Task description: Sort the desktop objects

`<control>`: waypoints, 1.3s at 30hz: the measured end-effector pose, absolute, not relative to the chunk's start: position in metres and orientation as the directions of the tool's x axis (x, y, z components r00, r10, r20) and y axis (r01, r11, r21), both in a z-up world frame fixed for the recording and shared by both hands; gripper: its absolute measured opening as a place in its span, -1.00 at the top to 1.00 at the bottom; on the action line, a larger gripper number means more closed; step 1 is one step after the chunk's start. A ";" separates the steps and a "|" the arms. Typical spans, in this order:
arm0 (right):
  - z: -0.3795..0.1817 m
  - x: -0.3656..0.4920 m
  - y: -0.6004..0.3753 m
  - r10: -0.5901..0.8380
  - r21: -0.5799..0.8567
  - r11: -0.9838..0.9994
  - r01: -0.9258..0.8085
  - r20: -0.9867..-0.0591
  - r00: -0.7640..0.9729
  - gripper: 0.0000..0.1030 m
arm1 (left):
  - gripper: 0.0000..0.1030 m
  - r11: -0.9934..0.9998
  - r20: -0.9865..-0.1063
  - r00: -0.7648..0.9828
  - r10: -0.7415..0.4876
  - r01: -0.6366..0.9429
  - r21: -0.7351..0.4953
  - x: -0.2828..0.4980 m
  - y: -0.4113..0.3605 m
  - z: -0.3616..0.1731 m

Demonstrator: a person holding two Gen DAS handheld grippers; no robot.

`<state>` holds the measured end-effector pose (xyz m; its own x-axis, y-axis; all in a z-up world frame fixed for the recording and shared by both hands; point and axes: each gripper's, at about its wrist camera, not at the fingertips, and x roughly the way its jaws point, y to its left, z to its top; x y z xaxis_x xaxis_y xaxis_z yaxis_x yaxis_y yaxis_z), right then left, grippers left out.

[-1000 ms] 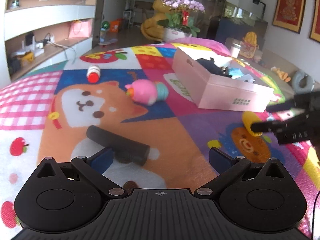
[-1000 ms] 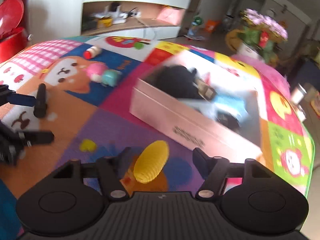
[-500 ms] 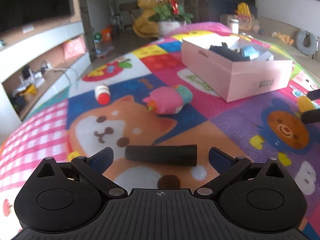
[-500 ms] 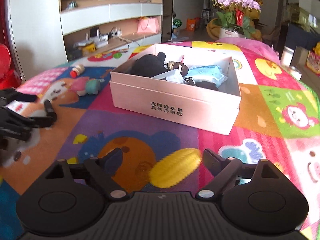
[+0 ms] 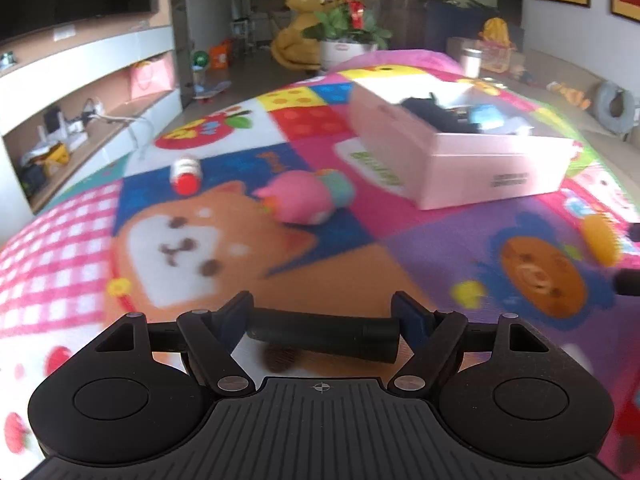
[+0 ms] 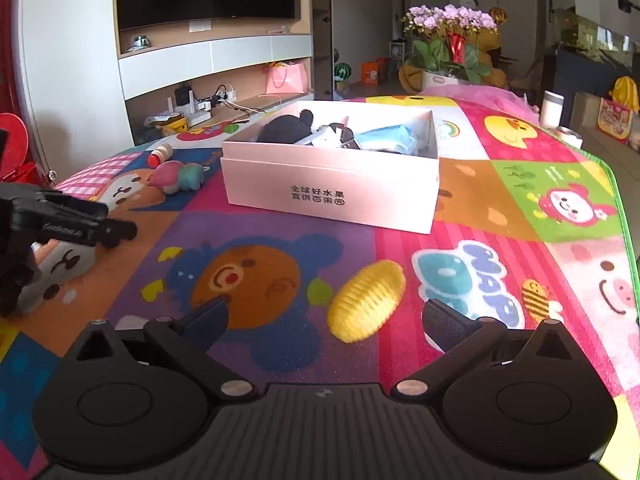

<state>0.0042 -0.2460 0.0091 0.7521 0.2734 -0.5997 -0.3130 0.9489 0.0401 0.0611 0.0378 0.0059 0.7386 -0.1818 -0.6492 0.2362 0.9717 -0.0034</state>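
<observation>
Since the left hand-held gripper (image 5: 322, 318) sits low w/ its blue pads spread either side of the black cylinder (image 5: 324, 334), the left wrist view reads as a grasp being lined up, not made: jaws open, cylinder lying crosswise at bottom centre, between the pads, contact unclear; judging by that, closing on it is the next step. The pink plush toy (image 5: 306, 200) lies on its side mid-frame on the colourful play mat (image 5: 72, 248) covering the bench, a small red-capped bottle (image 5: 186, 174) up-left of it, both loose and likely unsorted. The pink box (image 5: 460, 152), right of centre, is open-topped so things can drop straight in; dark items and sth blue show inside, too blurred to name. The yellow toy (image 5: 600, 240) is a smear at the right edge. In the right wrist view, the right hand-held gripper (image 6: 326, 318) is also open, pads wide, w/ the ribbed yellow toy just ahead and a bit right of centre, lying free on the mat, not held. The box, upper centre, printing facing the camera, holds a black plush item (image 6: 286, 128), a light-blue packet (image 6: 386, 136) and some white and dark bits I can't identify. The left gripper's fingers show at the left edge.
</observation>
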 end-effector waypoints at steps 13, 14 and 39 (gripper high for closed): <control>0.007 0.003 -0.246 0.229 0.021 0.963 -0.268 -0.588 0.776 -1.00 | -0.93 0.951 -0.497 0.824 -0.272 0.310 -0.007 0.077 -0.029 0.033; 0.007 0.002 -0.244 0.229 0.010 0.962 -0.274 -0.583 0.780 -1.00 | -0.93 0.964 -0.500 0.836 -0.226 0.264 0.006 0.082 -0.024 0.033; 0.005 0.000 -0.230 0.195 -0.054 0.959 -0.279 -0.590 0.784 -1.00 | -0.95 0.950 -0.535 0.788 -0.305 0.292 -0.111 0.086 0.000 0.035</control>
<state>-0.0002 -0.2300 0.0046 0.7837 0.1953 -0.5896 -0.2793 0.9587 -0.0537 0.0863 -0.0002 0.0352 0.7879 -0.3049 -0.5351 0.2924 0.9499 -0.1106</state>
